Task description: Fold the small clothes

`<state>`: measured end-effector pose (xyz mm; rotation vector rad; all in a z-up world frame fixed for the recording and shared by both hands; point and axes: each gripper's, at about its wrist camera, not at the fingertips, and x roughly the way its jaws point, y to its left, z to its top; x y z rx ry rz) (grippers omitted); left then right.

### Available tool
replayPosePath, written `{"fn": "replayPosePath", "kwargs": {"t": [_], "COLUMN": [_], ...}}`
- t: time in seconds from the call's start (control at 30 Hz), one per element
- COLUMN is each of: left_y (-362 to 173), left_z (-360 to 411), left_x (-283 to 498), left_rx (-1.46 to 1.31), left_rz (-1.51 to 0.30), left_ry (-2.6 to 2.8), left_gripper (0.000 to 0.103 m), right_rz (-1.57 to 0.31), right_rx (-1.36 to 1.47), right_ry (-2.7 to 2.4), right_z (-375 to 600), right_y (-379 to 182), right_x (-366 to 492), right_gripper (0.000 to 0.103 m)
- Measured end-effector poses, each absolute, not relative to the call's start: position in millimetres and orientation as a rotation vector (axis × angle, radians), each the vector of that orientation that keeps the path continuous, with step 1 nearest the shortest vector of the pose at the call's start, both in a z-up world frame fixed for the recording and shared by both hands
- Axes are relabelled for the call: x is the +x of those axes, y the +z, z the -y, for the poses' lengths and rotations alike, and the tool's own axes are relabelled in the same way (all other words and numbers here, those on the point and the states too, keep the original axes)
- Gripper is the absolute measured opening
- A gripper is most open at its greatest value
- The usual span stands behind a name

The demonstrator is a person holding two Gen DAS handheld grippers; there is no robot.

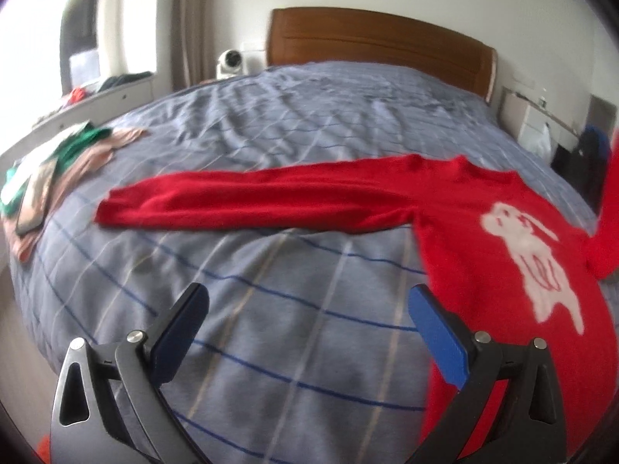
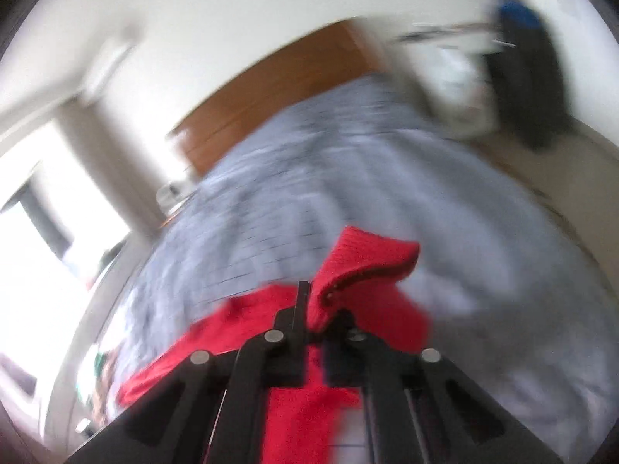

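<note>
Spread flat across the bed [image 1: 271,328]: red sweater [image 1: 483,239], white animal figure on its front, one long sleeve [image 1: 247,205] stretched out toward the left of the left wrist view, over a grey-blue checked cover. Low in that view, left gripper [image 1: 309,309], jaws wide apart, nothing between them, hovering above bare cover just beside the sweater's body; right-hand blue pad [image 1: 437,340] close to the red knit's edge, contact not discernible. Further left on the bed, near its edge, a loose pile of green and beige clothes [image 1: 58,170]. Beyond, a wooden headboard [image 1: 379,46]. Blurred in the right wrist view: right gripper [image 2: 321,305], jaws closed tight on the ribbed cuff [image 2: 367,266] of the other sleeve, cuff lifted clear of the bed [image 2: 425,178], red fabric trailing down beneath the black linkage.
</note>
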<state>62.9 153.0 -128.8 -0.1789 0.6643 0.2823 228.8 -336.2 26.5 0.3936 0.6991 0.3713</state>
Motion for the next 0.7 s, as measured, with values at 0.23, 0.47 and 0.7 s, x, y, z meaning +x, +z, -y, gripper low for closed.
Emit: {"fn": "replayPosePath", "kwargs": {"t": [0.23, 0.47, 0.7], "left_y": [-147, -152, -156], "left_z": [-178, -190, -160], "left_x": [61, 56, 68], "left_rx": [-0.246, -0.302, -0.224], "left_rz": [-0.714, -0.721, -0.750], "left_ry": [0.307, 0.313, 0.215], "left_gripper": [0.103, 0.103, 0.103], "right_rz": [-0.845, -0.987, -0.922], "right_rx": [0.266, 0.428, 0.159], "right_ry": [0.641, 0.749, 0.457], "right_z": [155, 148, 246], "right_y": [-16, -90, -120], "right_x": [255, 245, 203], "right_gripper": [0.010, 0.076, 0.076]}}
